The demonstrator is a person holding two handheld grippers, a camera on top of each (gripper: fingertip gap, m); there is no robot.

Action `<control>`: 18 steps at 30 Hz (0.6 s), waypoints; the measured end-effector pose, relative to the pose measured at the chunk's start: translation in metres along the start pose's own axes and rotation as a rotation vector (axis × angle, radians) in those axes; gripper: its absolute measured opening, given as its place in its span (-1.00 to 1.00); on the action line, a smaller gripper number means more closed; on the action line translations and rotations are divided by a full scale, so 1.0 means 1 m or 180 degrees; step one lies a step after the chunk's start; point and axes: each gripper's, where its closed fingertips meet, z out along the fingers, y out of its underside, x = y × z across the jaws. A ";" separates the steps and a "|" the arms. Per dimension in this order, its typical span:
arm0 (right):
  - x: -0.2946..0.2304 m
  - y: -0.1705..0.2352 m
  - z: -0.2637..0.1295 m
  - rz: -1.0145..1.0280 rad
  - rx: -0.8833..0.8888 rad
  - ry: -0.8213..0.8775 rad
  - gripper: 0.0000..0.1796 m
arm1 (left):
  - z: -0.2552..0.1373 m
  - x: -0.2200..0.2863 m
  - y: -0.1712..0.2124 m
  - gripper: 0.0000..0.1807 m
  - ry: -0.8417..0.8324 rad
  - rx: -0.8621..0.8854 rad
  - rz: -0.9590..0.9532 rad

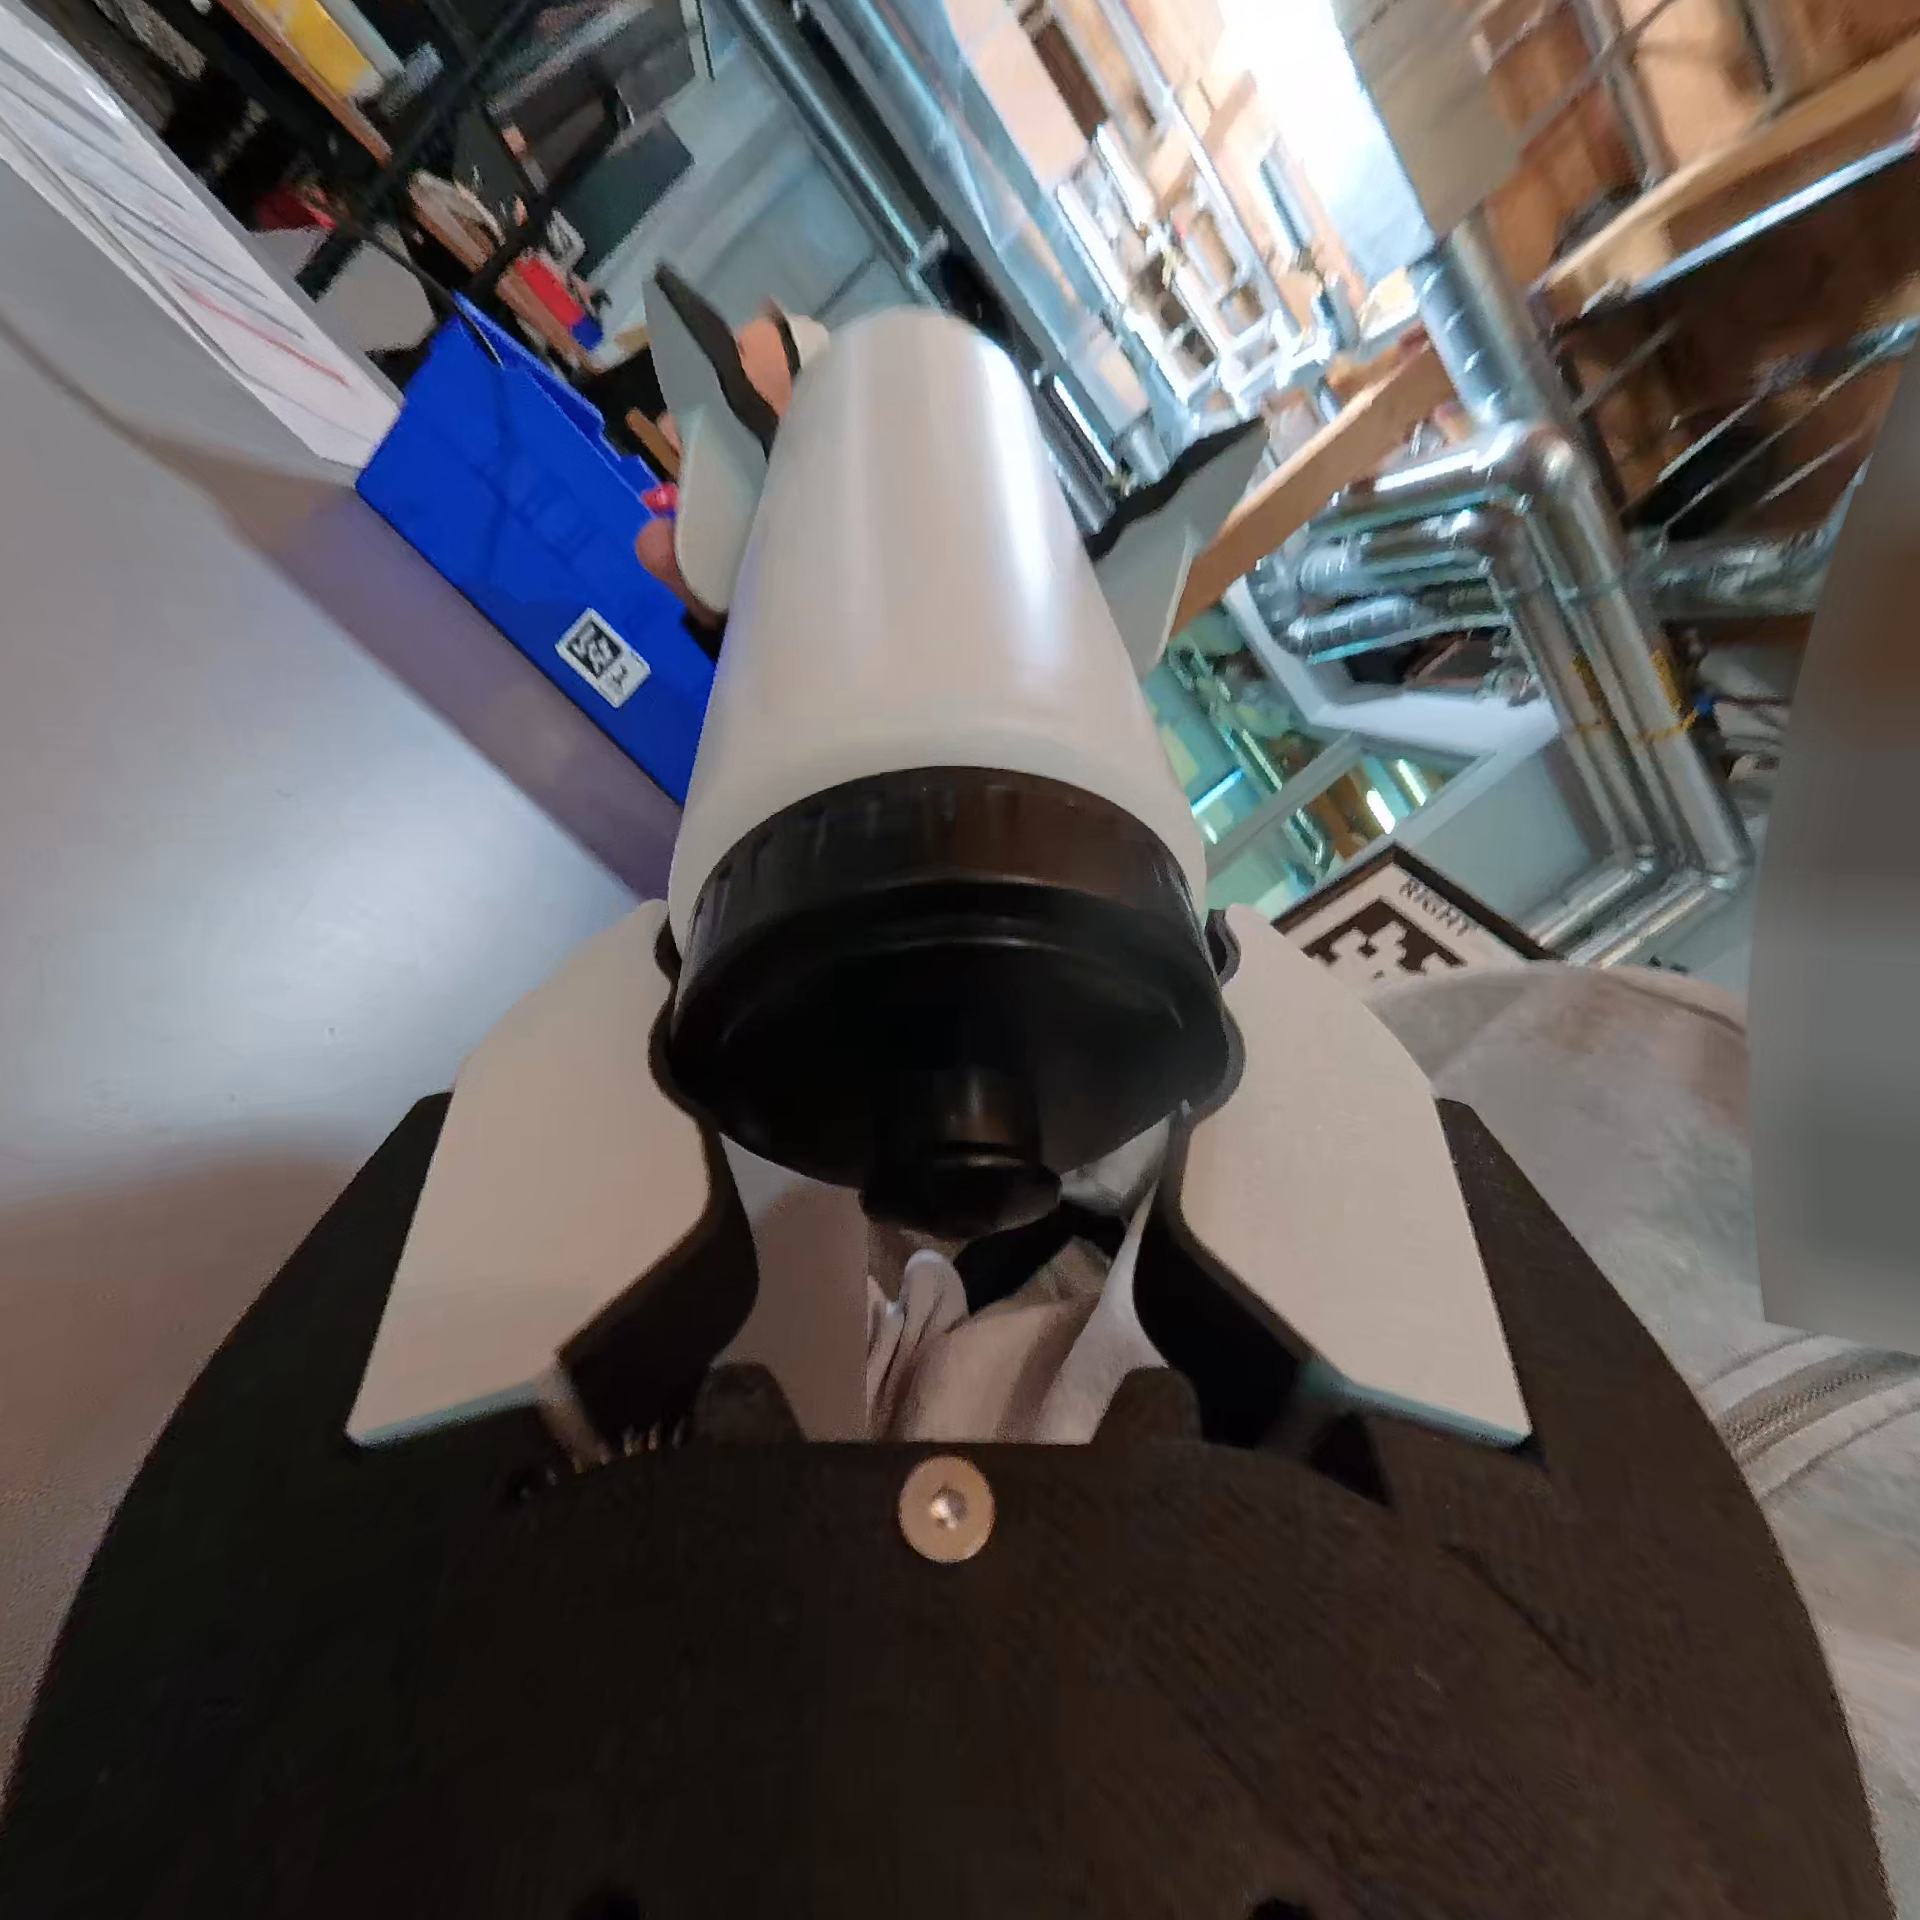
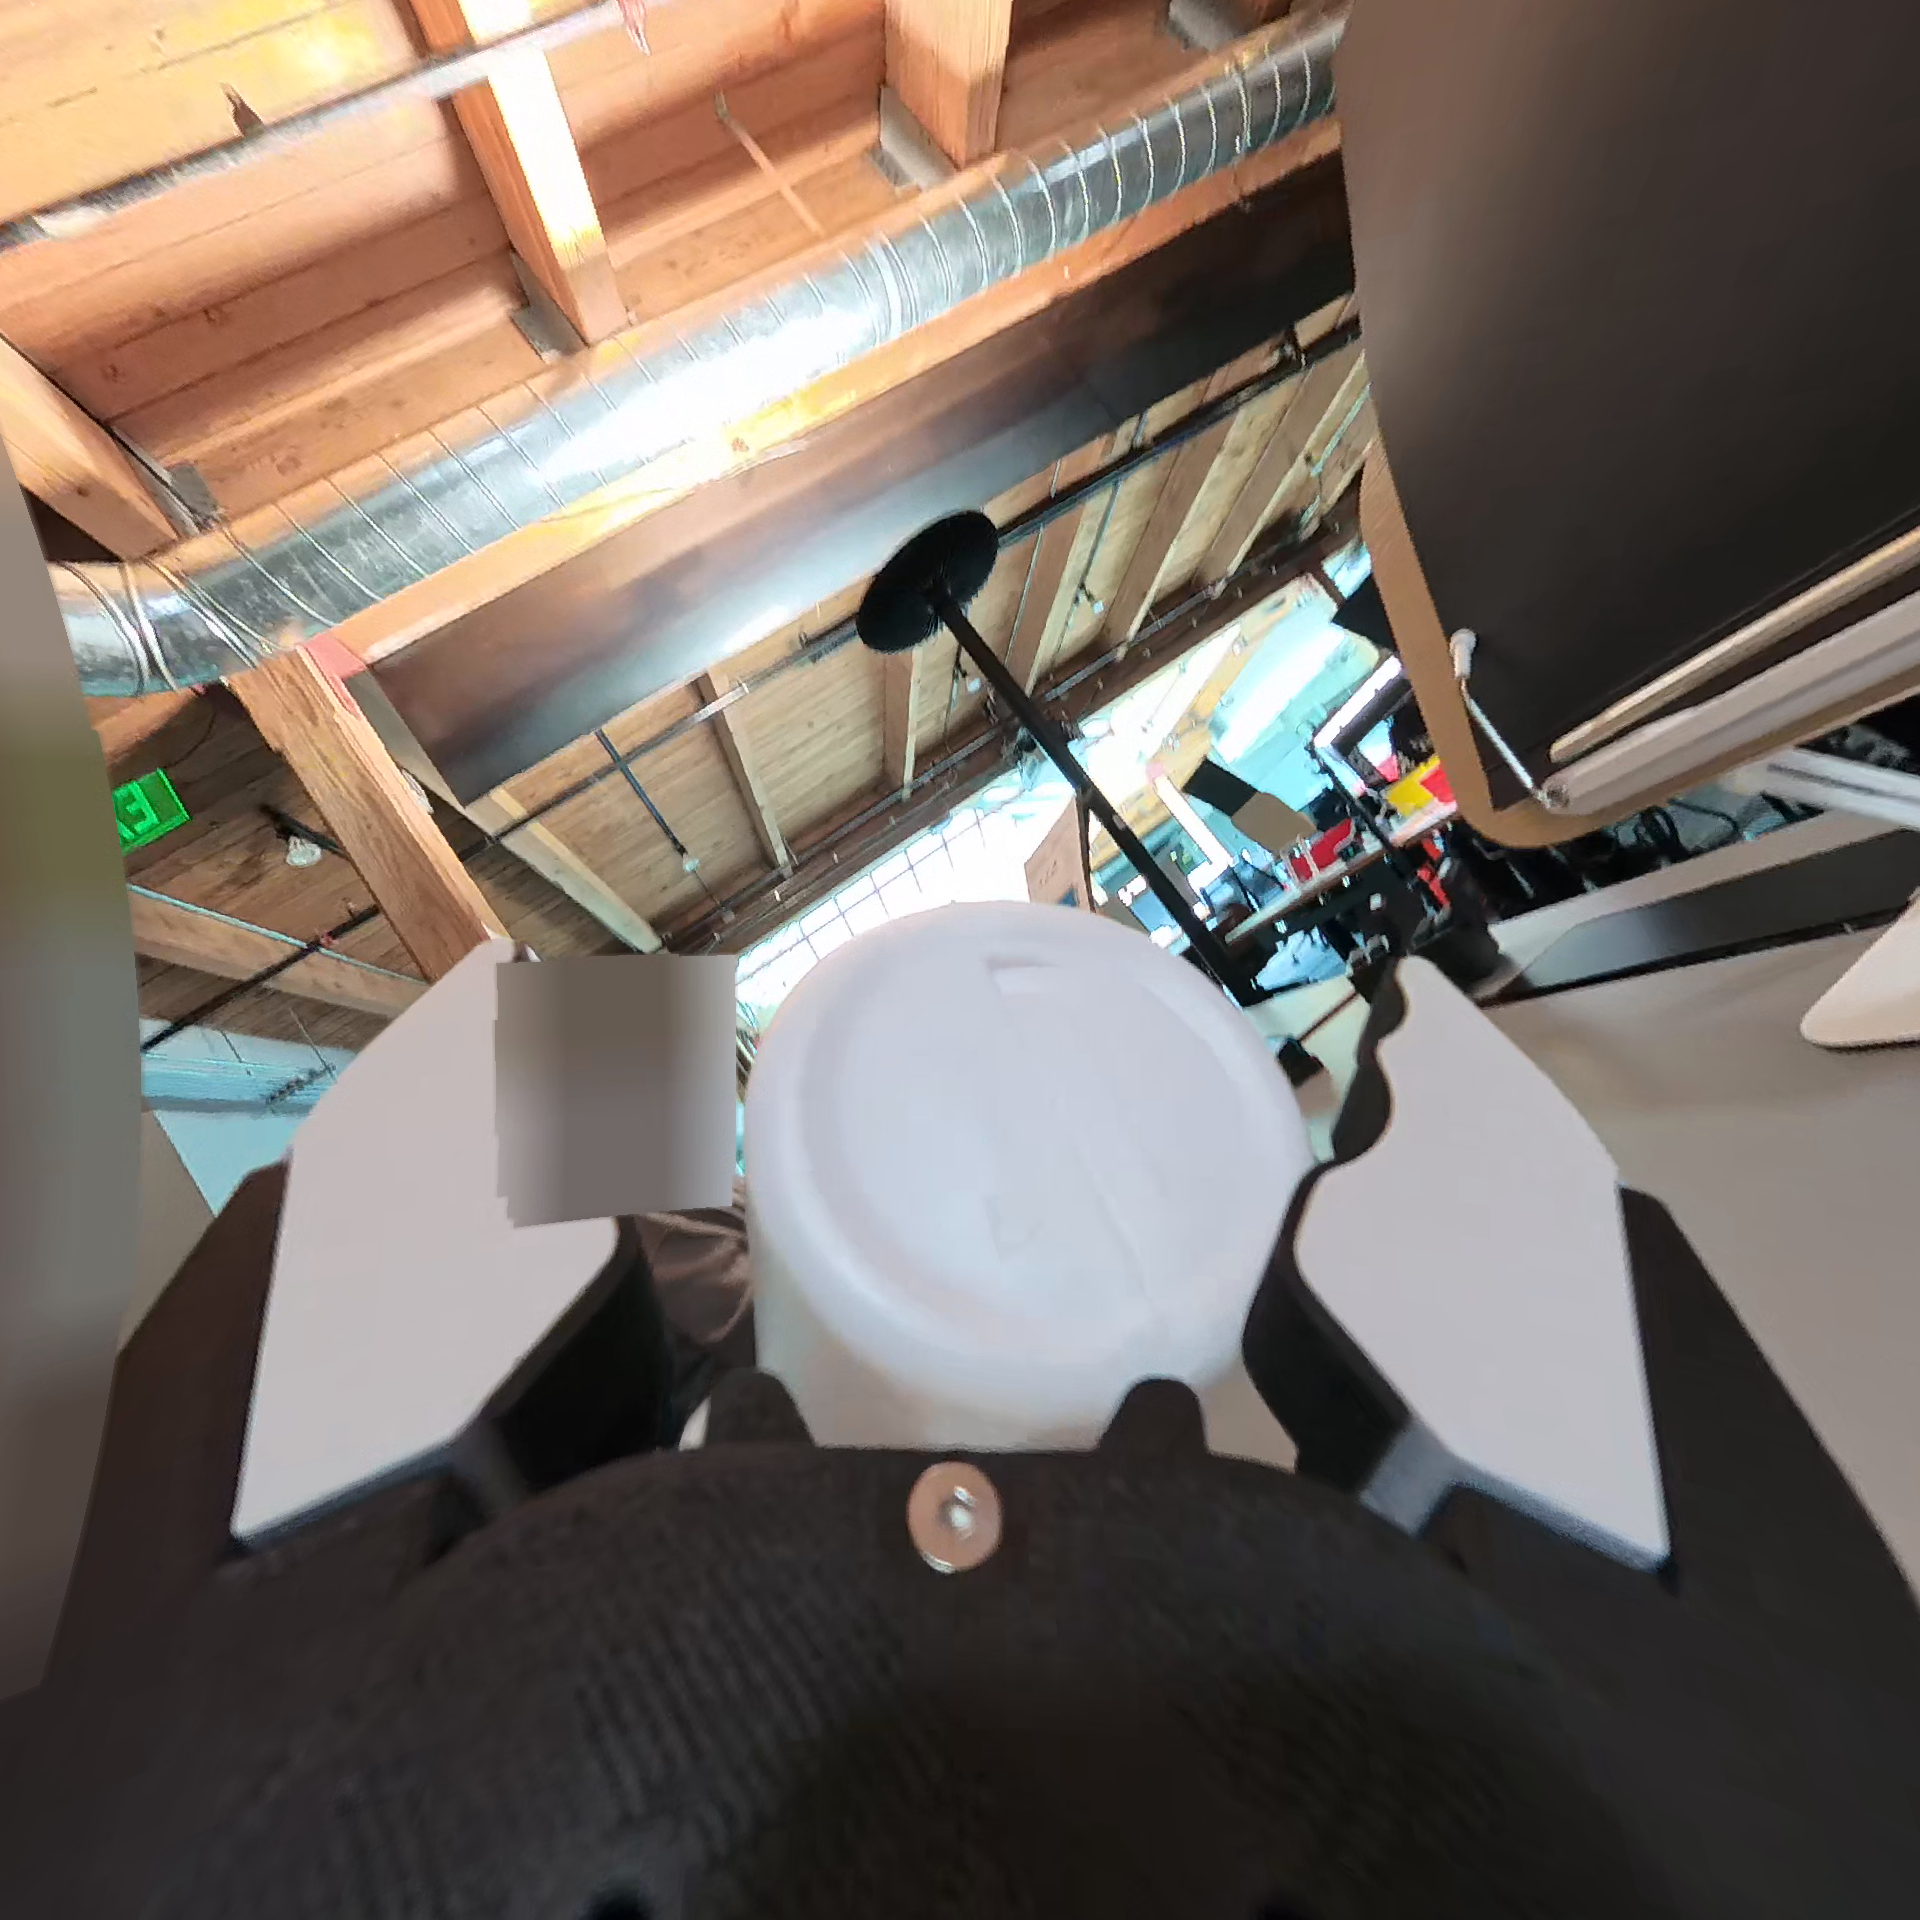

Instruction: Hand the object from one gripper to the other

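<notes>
**White bottle held between two grippers**

A smooth white cylindrical plastic bottle [image 1: 914,582] with a ribbed black screw cap [image 1: 951,997] hangs in mid-air. The left gripper [image 1: 948,1023] has its pale fingers [image 1: 540,1174] clamped on the cap end. At the bottle's base [image 2: 1023,1164] the right gripper [image 2: 1023,1174] stands spread, fingers [image 2: 1475,1226] flanking it with a gap. A blue plastic bin [image 1: 530,530] sits on the grey bench [image 1: 208,831].
</notes>
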 end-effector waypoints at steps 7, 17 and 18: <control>0.001 -0.004 -0.001 -0.0146 0.0044 0.0024 0.54 | 0.018 0.000 0.040 0.02 -0.0021 -0.0659 0.0062; -0.020 0.048 0.006 0.0070 -0.0737 -0.0303 0.17 | 0.029 0.010 0.052 0.01 0.0081 -0.0750 0.0149; -0.020 0.050 0.005 0.0083 -0.0812 -0.0292 0.16 | 0.029 0.009 0.056 0.01 0.0086 -0.0814 0.0127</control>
